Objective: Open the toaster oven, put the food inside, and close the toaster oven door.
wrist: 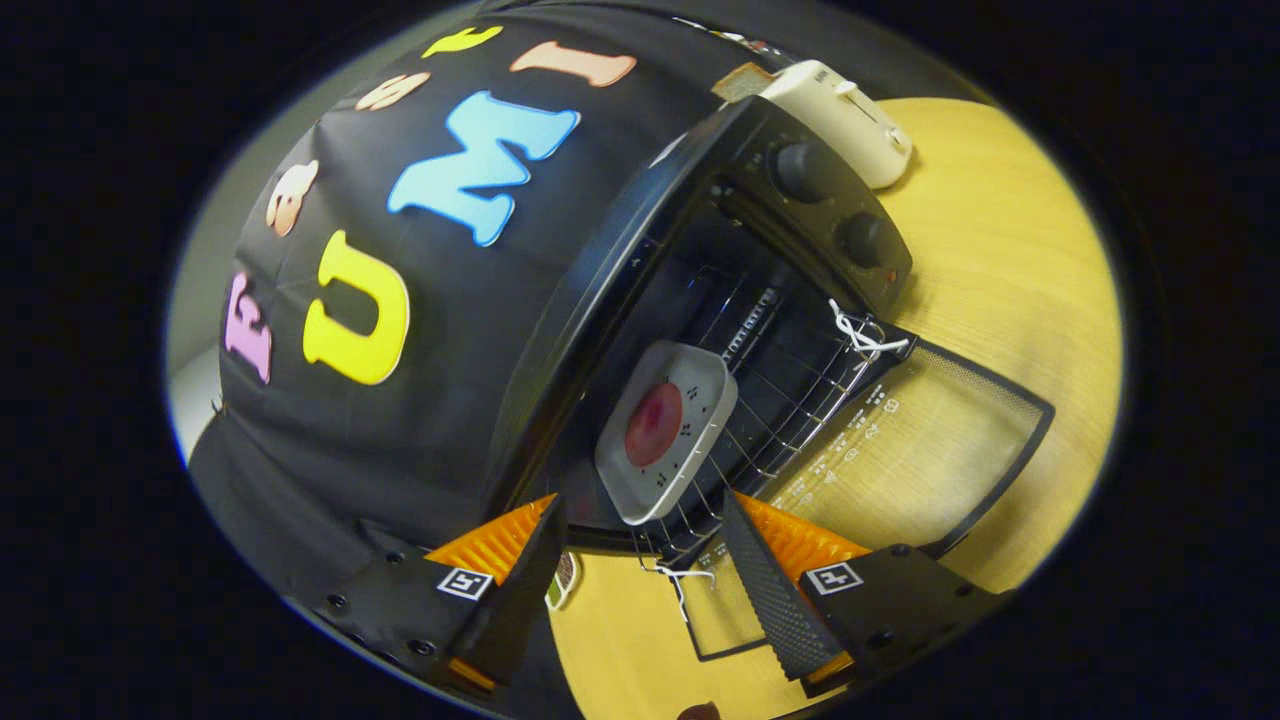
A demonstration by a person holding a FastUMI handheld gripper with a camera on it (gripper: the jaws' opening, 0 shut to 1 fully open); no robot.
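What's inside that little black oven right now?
Inside the toaster oven, a grey tray with red food sits on the wire rack. The rack's back is too dark to see. The gripper jaws are open.

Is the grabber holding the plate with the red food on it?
No, nothing is held. The gripper is open, and the plate with the red food sits on the oven rack, just ahead of the fingers.

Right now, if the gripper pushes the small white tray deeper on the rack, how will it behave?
The white tray looks stiff and light, so it probably slides on the wire rack. It may snag on the wires. The open hand-held gripper sits just short of it.
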